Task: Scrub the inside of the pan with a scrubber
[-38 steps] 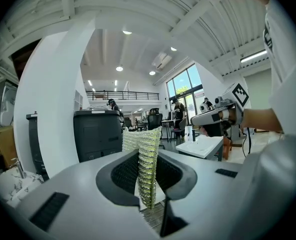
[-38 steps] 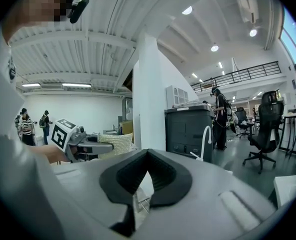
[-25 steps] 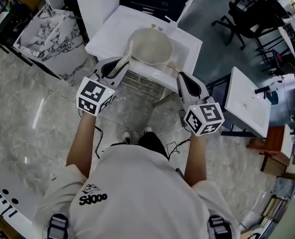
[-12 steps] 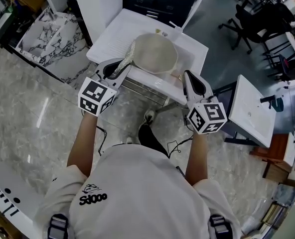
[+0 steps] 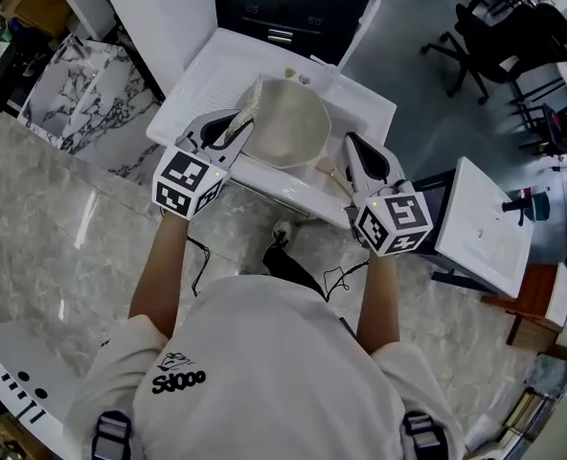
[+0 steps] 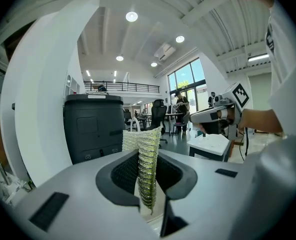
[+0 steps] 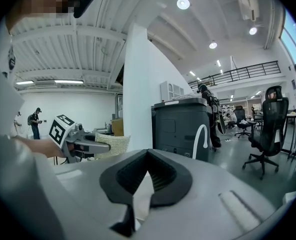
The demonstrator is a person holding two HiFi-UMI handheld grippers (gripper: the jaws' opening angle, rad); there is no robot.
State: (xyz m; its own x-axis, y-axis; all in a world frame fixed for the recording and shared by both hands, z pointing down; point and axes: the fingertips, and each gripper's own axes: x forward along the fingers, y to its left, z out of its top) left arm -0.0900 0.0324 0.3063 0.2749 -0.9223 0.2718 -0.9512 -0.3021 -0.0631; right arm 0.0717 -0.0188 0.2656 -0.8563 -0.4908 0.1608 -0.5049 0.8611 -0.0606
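A white sink unit (image 5: pixel 212 60) carries everything, and the cream-coloured pan (image 5: pixel 291 123) is set in its basin, toward the right-hand end of the unit and close to its front edge. The pan's open side is turned up, so the inside is exposed to be scrubbed. A thin handle-like piece is seen at the front-right of the pan, though it is too small to be identified for certain.

The left gripper (image 5: pixel 234 127) is held at the pan's left rim. Its jaws are clamped on a silvery-yellow mesh scrubber (image 5: pixel 249 99), which is pinched by one end so that its free length reaches out beyond the fingertips over the rim. Contact with the pan's inner wall cannot be confirmed.

The right gripper (image 5: pixel 355 151) is held just beside the pan's right edge, with its fingertips pressed together and nothing between them. It is judged to be kept there in readiness to steady the pan.
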